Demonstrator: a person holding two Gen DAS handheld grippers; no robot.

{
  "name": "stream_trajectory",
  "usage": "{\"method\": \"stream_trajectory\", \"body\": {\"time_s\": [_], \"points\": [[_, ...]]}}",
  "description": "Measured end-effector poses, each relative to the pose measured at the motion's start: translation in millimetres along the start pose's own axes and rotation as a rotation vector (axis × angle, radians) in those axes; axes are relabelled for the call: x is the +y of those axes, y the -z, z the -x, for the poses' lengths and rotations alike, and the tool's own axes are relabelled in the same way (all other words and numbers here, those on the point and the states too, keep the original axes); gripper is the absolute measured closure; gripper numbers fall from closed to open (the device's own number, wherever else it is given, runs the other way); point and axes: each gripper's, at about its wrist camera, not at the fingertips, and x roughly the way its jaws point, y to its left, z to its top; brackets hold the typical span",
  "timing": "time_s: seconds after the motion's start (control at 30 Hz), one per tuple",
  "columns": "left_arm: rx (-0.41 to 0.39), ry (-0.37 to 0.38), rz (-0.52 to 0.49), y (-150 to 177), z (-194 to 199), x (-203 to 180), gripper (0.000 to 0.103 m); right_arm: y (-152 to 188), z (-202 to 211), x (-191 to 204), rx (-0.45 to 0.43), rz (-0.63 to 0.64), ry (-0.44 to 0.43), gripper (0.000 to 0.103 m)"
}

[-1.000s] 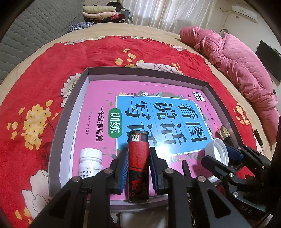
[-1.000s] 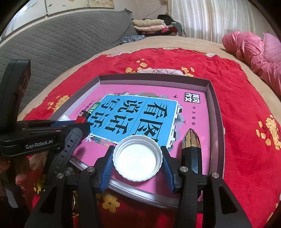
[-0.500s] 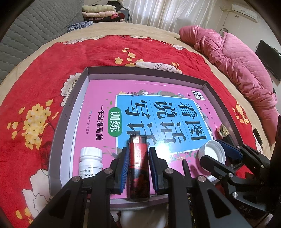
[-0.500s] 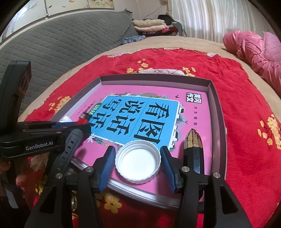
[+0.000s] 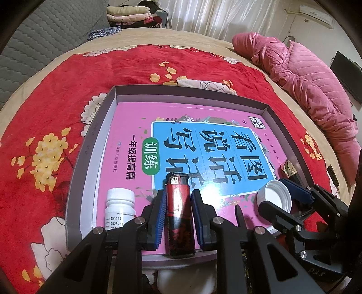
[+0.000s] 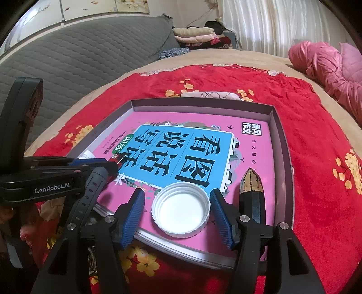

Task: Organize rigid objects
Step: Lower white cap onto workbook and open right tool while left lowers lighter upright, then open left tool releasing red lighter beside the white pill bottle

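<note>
My left gripper (image 5: pixel 177 210) is clamped on a red and black lighter (image 5: pixel 179 217), both blue pads pressed flat to its sides, its metal head pointing away from me over the pink book (image 5: pixel 126 126). The lighter's base sits at the near edge of the grey tray (image 5: pixel 90 144), which holds the book flat inside its low walls. Just left of my left fingers a small white pill bottle (image 5: pixel 119 210) stands upright on the book's near corner, cap on. My right gripper (image 6: pixel 177 208) has its jaws opening; the white cap (image 6: pixel 181 210) lies between them, hollow side up, on the book near the tray's front rim, with a clear gap to each pad, so I am no longer pressing it. Just right of my right fingers, a dark object with a gold-banded pointed tip (image 6: pixel 251 192) rests on the book; I cannot tell what it is. The tray sits on a red floral blanket (image 5: pixel 56 101) spread across a bed. Pink quilted bedding (image 5: pixel 305 86) is heaped at the far right, folded clothes (image 5: pixel 131 13) stacked at the far end.
</note>
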Motion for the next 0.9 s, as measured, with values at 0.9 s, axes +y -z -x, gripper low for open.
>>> {"method": "stream_trajectory", "body": {"time_s": [0.9], "points": [[0.024, 0.0, 0.016, 1.3, 3.4, -0.2, 0.08, -6.2, 17.7, -14.3, -0.091, -0.064, 0.015, 0.029]]}}
